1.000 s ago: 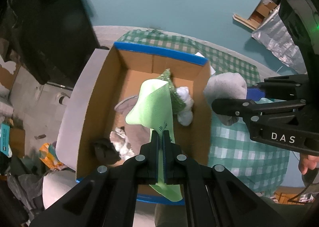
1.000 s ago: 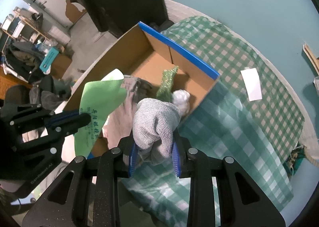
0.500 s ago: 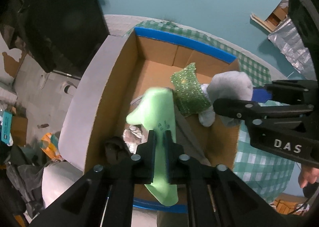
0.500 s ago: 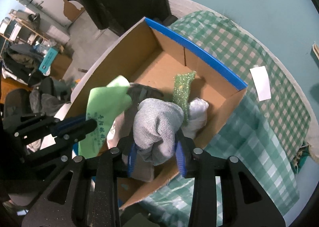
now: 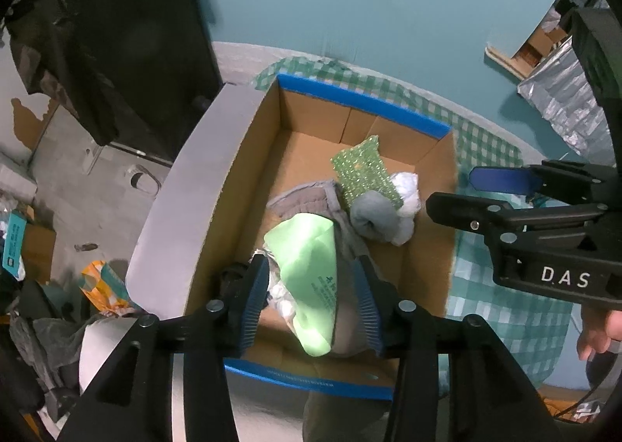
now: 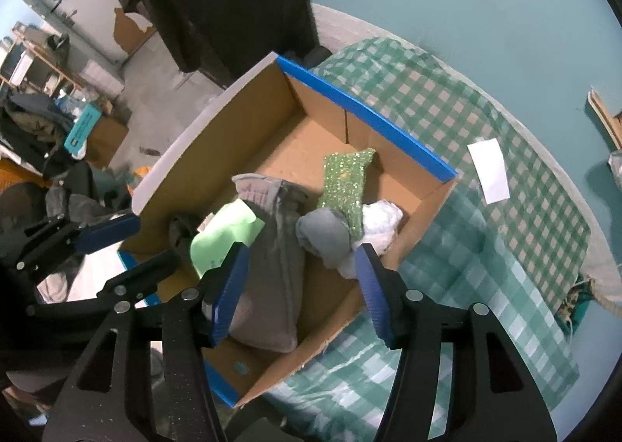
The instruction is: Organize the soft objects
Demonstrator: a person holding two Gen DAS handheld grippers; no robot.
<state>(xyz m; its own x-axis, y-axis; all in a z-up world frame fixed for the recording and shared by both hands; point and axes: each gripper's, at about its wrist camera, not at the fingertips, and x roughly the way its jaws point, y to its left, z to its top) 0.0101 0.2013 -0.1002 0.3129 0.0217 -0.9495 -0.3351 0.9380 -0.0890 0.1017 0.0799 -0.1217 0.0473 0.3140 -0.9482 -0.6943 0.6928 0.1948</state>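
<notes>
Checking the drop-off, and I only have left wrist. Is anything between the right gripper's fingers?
Observer: No. The right gripper has its jaws opening with nothing pinched. The grey rolled sock lies in the cardboard box below them.
Operator: Anything on the cloth past the box?
Observer: A white paper slip lies flat on the checked cloth, apart from the box's far right corner.
Operator: The dark lump by the box's left wall?
Observer: Dark crumpled fabric, inside the box beside the light green cloth. I cannot tell what kind of item it is.
</notes>
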